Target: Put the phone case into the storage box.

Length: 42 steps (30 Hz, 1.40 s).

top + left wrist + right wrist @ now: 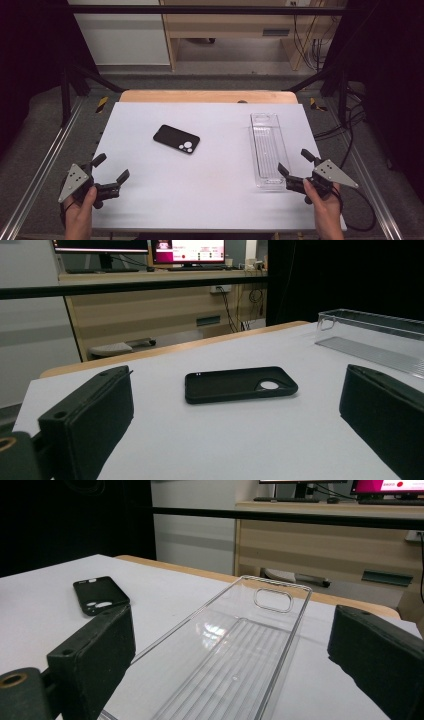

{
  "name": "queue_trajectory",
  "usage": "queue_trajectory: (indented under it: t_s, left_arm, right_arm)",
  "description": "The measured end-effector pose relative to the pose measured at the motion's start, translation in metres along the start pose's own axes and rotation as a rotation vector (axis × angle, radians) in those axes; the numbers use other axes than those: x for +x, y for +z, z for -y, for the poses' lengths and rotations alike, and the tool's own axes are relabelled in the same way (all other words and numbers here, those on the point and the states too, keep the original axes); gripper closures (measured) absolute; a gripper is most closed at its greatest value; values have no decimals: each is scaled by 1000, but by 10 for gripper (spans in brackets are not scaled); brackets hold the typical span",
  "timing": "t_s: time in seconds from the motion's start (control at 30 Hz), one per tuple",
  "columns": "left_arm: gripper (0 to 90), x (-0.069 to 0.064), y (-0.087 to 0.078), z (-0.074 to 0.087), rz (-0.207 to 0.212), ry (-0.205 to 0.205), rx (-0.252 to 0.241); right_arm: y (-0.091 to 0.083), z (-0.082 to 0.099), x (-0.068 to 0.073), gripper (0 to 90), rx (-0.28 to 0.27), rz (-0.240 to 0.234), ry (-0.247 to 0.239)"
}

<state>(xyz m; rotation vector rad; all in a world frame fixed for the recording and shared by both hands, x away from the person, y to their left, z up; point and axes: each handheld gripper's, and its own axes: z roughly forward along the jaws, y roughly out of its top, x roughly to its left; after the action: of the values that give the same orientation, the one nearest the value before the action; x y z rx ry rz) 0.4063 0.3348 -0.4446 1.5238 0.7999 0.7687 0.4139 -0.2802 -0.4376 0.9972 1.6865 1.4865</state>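
One table (200, 200) carries everything: a rectangle with a flat, matte white top and a strip of pale wood showing along its far edge. On it lies one tray (269, 150), long and narrow, made of clear hard plastic with thin upright walls, a ribbed floor and a rounded slot cut into its far end wall; it runs along the table's right edge, its near end toward the near right corner. There is one phone case (176, 139), black, matte and rubbery-looking, a shallow rounded rectangle lying open side up with a camera cut-out at one end; it rests flat near the middle of the table, a little toward the far left, well apart from the tray. Two grippers are in hand, each with black blocky jaws and a grey three-cornered plate on top. The left gripper (111, 169) hovers at the near left corner, its jaws spread wide with nothing between them, pointed toward the phone case. The right gripper (295, 162) sits at the near right corner, its jaws also spread wide and straddling the tray's near end without pressing on it.
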Motion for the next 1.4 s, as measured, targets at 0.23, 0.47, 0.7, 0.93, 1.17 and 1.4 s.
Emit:
queue_trajectory:
  t_s: [0.23, 0.47, 0.7, 0.93, 1.17, 1.4]
  left_arm:
    - [11, 0, 0, 0, 0, 2, -4]
    - [11, 0, 1, 0, -8, -5, 3]
    - [12, -5, 3, 1, 6, 13, 21]
    - [12, -8, 2, 0, 7, 20, 23]
    - [14, -6, 2, 1, -14, 24, 43]
    - [13, -5, 0, 3, -20, 21, 48]
  right_arm:
    - [0, -2, 3, 54, -24, -13, -1]
    - [1, -2, 6, 52, -2, -23, 1]
    - [0, -4, 7, 46, 2, -19, 5]
    - [4, -6, 13, 41, 6, -7, 25]
    - [2, -11, 17, 51, 45, -36, 27]
    - [13, -35, 33, 48, 24, -54, 76]
